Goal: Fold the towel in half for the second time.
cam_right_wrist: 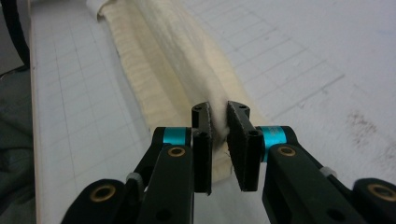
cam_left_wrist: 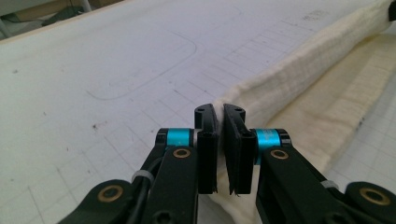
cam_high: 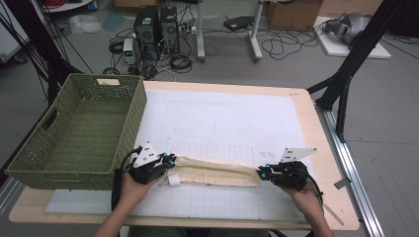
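My left gripper (cam_high: 170,161) is clamped on the nine o'clock end of the cream cloth (cam_high: 217,173), my right gripper (cam_high: 261,171) pinches its three o'clock end. The cloth lies folded along the six o'clock edge of the white grid mat (cam_high: 222,123). No writing reads clearly; the green basket (cam_high: 79,131) at nine o'clock bears a blank-looking tag.

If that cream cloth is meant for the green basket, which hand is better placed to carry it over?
The left, probably. The left gripper pinches the cloth at the end beside the basket; the right gripper pinches the far end, a cloth's length farther away.
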